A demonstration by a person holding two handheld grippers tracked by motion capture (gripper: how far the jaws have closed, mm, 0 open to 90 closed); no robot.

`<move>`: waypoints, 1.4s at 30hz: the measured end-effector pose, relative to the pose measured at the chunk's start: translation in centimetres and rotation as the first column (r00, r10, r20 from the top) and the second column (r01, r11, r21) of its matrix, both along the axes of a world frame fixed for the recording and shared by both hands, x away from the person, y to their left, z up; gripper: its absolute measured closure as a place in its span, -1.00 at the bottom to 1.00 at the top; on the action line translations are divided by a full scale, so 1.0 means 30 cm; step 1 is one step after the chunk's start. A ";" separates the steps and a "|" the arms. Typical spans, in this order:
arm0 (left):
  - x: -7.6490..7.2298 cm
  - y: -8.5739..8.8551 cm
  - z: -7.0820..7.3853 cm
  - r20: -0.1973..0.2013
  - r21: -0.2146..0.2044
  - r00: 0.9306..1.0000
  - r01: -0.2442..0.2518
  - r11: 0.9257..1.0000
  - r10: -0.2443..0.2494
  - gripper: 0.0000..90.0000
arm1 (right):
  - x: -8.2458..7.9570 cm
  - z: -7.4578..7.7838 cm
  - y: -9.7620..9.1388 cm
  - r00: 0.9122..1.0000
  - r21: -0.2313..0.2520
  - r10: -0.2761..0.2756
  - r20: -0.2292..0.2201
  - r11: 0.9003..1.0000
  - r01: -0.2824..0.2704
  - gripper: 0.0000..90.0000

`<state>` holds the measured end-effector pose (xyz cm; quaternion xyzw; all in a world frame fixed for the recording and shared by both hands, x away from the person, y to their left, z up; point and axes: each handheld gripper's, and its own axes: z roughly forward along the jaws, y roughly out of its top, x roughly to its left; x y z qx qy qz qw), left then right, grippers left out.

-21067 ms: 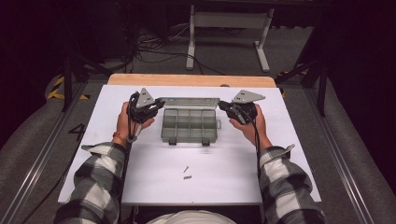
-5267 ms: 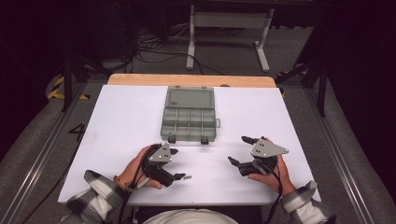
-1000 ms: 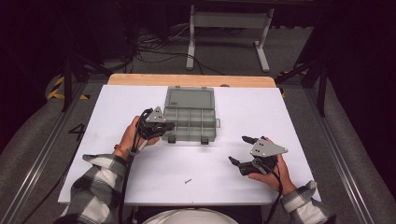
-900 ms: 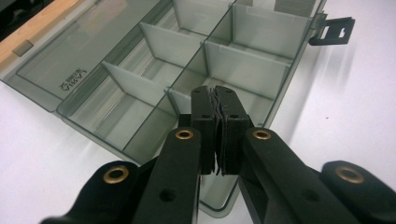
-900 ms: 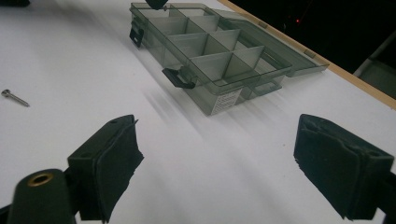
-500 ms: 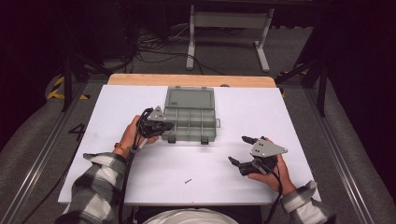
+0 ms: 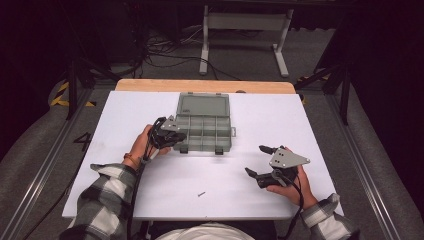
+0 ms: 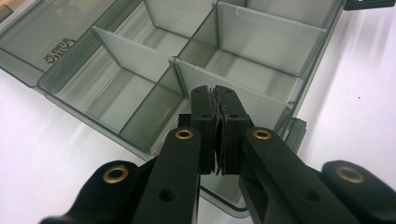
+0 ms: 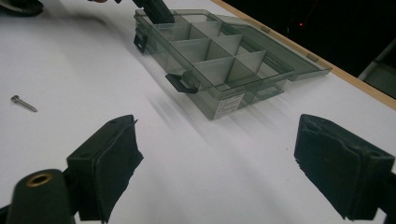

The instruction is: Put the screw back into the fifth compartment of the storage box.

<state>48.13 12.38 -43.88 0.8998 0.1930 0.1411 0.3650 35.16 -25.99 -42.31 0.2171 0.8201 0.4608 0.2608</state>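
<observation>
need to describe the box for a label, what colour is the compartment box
The compartment box is translucent smoky grey-green with black latches, clearest in the right gripper view.

The organizer box (image 8: 140, 88) is smoke-grey translucent plastic, smooth and glossy, with thin dividers of the same plastic. The table (image 7: 150, 200) top is a matt white sheet, bounded at the upper edge of the high view by a bare wooden strip (image 7: 205, 86). The left claw (image 8: 218, 135) is matt black plastic with rough dark pads and brass-coloured rivets; the screw (image 9: 23, 103) is bright metal.
</observation>
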 end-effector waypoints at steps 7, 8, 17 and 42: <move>0.001 0.004 0.000 -0.007 -0.019 1.000 0.001 1.000 -0.001 0.93 | 0.003 -0.005 0.000 1.000 -0.008 -0.007 -0.008 1.000 0.007 -0.69; 0.001 0.005 0.000 -0.006 -0.023 1.000 0.001 1.000 -0.001 0.90 | 0.004 -0.004 -0.001 1.000 -0.006 -0.007 -0.009 1.000 0.007 -0.69; -0.045 0.034 0.049 0.037 -0.107 0.999 0.021 0.994 -0.017 0.81 | 0.006 -0.003 0.002 1.000 -0.003 -0.006 -0.007 1.000 0.006 -0.69; -0.301 0.023 0.087 0.075 -0.162 0.996 0.050 0.986 -0.039 -0.52 | 0.006 -0.001 0.011 1.000 -0.013 -0.007 0.000 1.000 0.007 -0.68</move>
